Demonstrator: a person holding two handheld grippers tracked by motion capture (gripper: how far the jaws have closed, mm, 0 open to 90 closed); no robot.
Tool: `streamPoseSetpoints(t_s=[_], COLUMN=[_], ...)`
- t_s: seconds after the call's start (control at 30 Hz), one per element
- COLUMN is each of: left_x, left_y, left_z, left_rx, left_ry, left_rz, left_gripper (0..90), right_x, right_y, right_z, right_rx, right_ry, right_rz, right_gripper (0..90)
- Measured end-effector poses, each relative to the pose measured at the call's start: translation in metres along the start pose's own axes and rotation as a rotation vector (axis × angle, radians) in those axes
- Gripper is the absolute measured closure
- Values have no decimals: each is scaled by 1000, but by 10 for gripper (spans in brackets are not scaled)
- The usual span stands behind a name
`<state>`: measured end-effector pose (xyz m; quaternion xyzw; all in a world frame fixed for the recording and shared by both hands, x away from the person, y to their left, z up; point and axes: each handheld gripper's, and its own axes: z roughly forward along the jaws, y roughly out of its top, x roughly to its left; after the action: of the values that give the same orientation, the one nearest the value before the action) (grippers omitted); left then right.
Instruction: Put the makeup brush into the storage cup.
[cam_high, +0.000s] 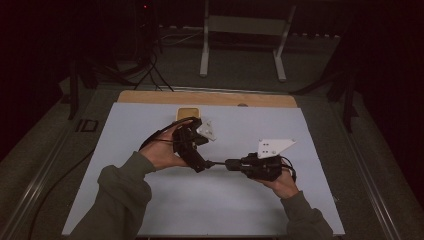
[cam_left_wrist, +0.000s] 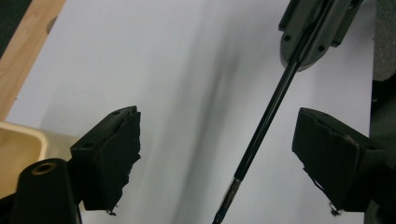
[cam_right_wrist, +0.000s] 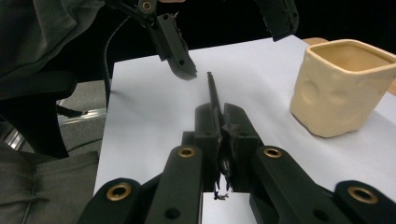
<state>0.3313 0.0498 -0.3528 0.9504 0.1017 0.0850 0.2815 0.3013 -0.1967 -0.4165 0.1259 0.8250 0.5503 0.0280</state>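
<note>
Nearest, the person's sleeves come in over the front edge of the white sheet (cam_high: 150, 210) that covers the table, with bare sheet lying open all along that side. Just beyond, the right gripper (cam_right_wrist: 219, 128) has its jaws pressed together on a thin black pen (cam_right_wrist: 214, 93), held level above the sheet with its tip pointing toward the other hand. That tip reaches in between the jaws of the left gripper (cam_left_wrist: 215, 149), which stand wide apart and grip nothing; the pen (cam_left_wrist: 266, 126) runs through the gap nearer the right-hand jaw in the left gripper view, touching neither that I can see. Both tools meet near the middle of the sheet, well in from its left and right edges. Farther back, a cream square cup (cam_right_wrist: 343, 86) stands upright close to the sheet's far edge, just behind the left gripper, and past it shows the wooden tabletop strip (cam_high: 210, 97)
</note>
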Motion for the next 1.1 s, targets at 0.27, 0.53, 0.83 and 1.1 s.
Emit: streamPoseSetpoints(t_s=[0.27, 0.53, 0.83, 1.1], left_x=[5, 10, 15, 19], left_y=[-9, -20, -32, -43], left_z=[-4, -8, -10, -12], left_rx=[-44, -95, -133, -173], left_ry=[22, 31, 47, 43], left_rz=[-58, -115, -184, -241], left_gripper=[154, 154, 152, 155], right_x=[0, -1, 0, -1], right_y=[0, 0, 1, 1], right_z=[-4, -9, -14, -21], right_rx=[-12, -28, -44, -72], right_ry=[-26, -55, -77, -107], right_rz=[1, 4, 6, 10], right_gripper=[853, 852, 852, 853])
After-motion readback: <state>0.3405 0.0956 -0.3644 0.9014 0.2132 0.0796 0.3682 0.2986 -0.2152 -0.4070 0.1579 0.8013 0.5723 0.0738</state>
